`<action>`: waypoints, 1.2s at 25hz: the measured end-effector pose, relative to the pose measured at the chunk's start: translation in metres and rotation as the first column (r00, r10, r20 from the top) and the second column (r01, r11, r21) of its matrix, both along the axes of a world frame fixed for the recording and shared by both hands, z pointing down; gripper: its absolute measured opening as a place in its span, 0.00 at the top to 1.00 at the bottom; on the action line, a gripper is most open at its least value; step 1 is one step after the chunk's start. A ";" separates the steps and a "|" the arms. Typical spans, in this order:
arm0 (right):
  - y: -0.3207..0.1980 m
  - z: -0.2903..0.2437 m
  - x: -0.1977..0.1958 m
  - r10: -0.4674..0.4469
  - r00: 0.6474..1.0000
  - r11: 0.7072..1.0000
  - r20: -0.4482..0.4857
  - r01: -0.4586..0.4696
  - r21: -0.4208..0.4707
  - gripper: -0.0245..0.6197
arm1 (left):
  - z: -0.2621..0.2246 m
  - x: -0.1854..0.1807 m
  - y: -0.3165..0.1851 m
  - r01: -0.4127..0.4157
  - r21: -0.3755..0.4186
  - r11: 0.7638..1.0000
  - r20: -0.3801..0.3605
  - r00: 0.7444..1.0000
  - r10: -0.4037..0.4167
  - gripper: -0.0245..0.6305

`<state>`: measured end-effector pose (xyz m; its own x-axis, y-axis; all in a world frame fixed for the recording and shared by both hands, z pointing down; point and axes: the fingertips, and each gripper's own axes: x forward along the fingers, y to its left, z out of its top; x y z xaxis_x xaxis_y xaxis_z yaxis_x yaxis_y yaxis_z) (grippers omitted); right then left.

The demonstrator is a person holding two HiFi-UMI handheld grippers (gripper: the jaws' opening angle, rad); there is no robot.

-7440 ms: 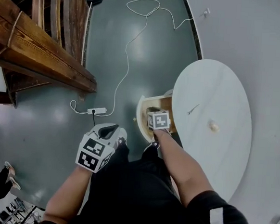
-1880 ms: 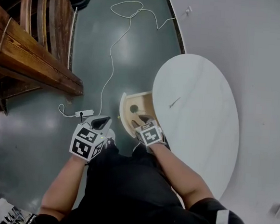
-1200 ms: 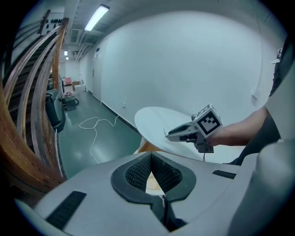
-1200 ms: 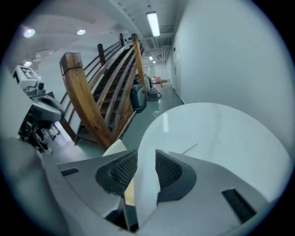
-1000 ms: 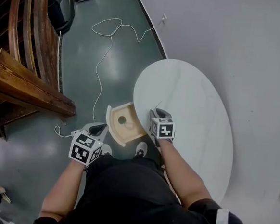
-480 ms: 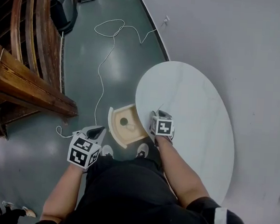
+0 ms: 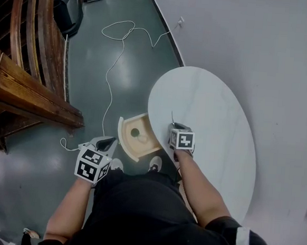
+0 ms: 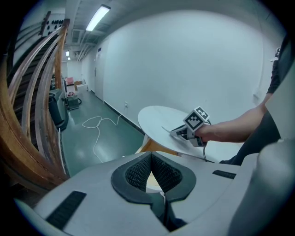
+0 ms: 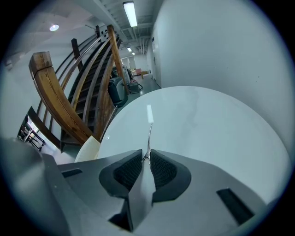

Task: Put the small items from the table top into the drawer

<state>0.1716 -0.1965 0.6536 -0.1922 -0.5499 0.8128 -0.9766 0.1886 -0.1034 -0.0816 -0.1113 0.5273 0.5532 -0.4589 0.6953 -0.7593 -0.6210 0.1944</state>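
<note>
Thin silver metal stick [image 9: 148, 133] is lying on the white oval worktop [image 7: 217, 124]. The right gripper [image 9: 146, 159] has just been closing and is now pinching its near end. I think squeezing firmly and lifting slowly towards the open wooden drawer [image 7: 124, 143] is working best. The left gripper [image 8: 151, 156] is hanging closed, holding nothing.

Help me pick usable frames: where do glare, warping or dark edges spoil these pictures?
Head view: soft glare patches on the glossy floor, otherwise evenly lit. Left gripper view: fisheye bending, black corners, ceiling light blown out. Right gripper view: same warping, thin metal tool sharp.
</note>
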 end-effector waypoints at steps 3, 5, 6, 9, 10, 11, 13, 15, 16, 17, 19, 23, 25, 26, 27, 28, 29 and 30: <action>0.002 0.000 0.001 0.002 1.000 1.000 0.014 -0.002 0.002 0.88 | -0.001 0.002 0.000 -0.014 0.004 1.000 -0.003 1.000 0.014 0.94; 0.004 0.000 0.001 -0.002 1.000 1.000 0.027 0.001 0.016 0.88 | -0.001 0.003 0.000 -0.021 0.007 1.000 -0.005 1.000 0.021 0.94; 0.005 -0.002 -0.001 -0.009 0.999 1.000 0.033 0.008 0.025 0.88 | 0.000 0.003 0.000 -0.025 0.007 1.000 -0.005 1.000 0.025 0.94; 0.010 -0.018 -0.014 -0.059 0.998 0.997 0.035 0.057 0.061 0.88 | 0.001 0.004 0.001 -0.036 0.005 0.999 -0.006 0.999 0.036 0.94; 0.012 -0.022 -0.019 -0.080 0.996 0.995 0.038 0.077 0.071 0.88 | 0.002 0.005 0.001 -0.041 0.004 0.999 -0.008 0.999 0.041 0.94; 0.014 -0.024 -0.023 -0.097 0.994 0.993 0.043 0.093 0.079 0.88 | 0.002 0.006 0.002 -0.046 0.003 0.999 -0.009 0.999 0.046 0.94; 0.021 -0.027 -0.034 -0.133 0.989 0.988 0.057 0.128 0.091 0.88 | 0.003 0.010 0.004 -0.052 -0.001 0.999 -0.013 0.999 0.052 0.94; 0.029 -0.032 -0.049 -0.188 0.980 0.978 0.065 0.181 0.100 0.88 | 0.004 0.010 0.006 -0.053 -0.008 0.999 -0.016 0.998 0.053 0.94; 0.034 -0.032 -0.060 -0.218 0.974 0.972 0.067 0.211 0.102 0.88 | 0.006 0.008 0.008 -0.051 -0.013 0.999 -0.015 0.999 0.051 0.94; 0.038 -0.032 -0.070 -0.247 0.967 0.965 0.068 0.240 0.101 0.88 | 0.008 0.005 0.008 -0.047 -0.017 0.999 -0.014 0.999 0.047 0.94; 0.047 -0.026 -0.091 -0.305 0.950 0.950 0.066 0.299 0.091 0.88 | 0.011 -0.001 0.010 -0.038 -0.025 0.999 -0.014 0.999 0.037 0.94; 0.069 -0.009 -0.128 -0.421 0.905 0.907 0.052 0.420 0.042 0.88 | 0.016 -0.011 0.015 -0.012 -0.040 0.999 -0.019 1.000 0.011 0.94; 0.079 0.003 -0.141 -0.466 0.883 0.885 0.045 0.466 0.011 0.88 | 0.019 -0.016 0.019 0.003 -0.048 0.999 -0.022 1.000 -0.004 0.94; 0.083 0.011 -0.147 -0.484 0.874 0.875 0.040 0.485 -0.005 0.88 | 0.021 -0.018 0.020 0.012 -0.052 0.999 -0.023 1.000 -0.013 0.94; 0.086 0.018 -0.151 -0.499 0.866 0.866 0.035 0.500 -0.020 0.88 | 0.023 -0.021 0.022 0.022 -0.057 0.998 -0.023 0.999 -0.023 0.94; 0.088 0.027 -0.153 -0.513 0.858 0.857 0.029 0.514 -0.039 0.88 | 0.025 -0.024 0.023 0.035 -0.061 0.997 -0.023 0.999 -0.037 0.94; 0.091 0.036 -0.155 -0.527 0.849 0.847 0.023 0.527 -0.064 0.88 | 0.026 -0.028 0.022 0.051 -0.064 0.997 -0.025 0.998 -0.052 0.94; 0.093 0.046 -0.156 -0.541 0.841 0.837 0.016 0.540 -0.090 0.88 | 0.027 -0.031 0.022 0.066 -0.066 0.996 -0.028 0.997 -0.068 0.94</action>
<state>0.0154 -0.1036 0.6995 -0.4301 -0.2873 0.8559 -0.7227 0.6777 -0.1357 -0.1128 -0.0898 0.5544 0.5443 -0.4497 0.7082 -0.7918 -0.5542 0.2566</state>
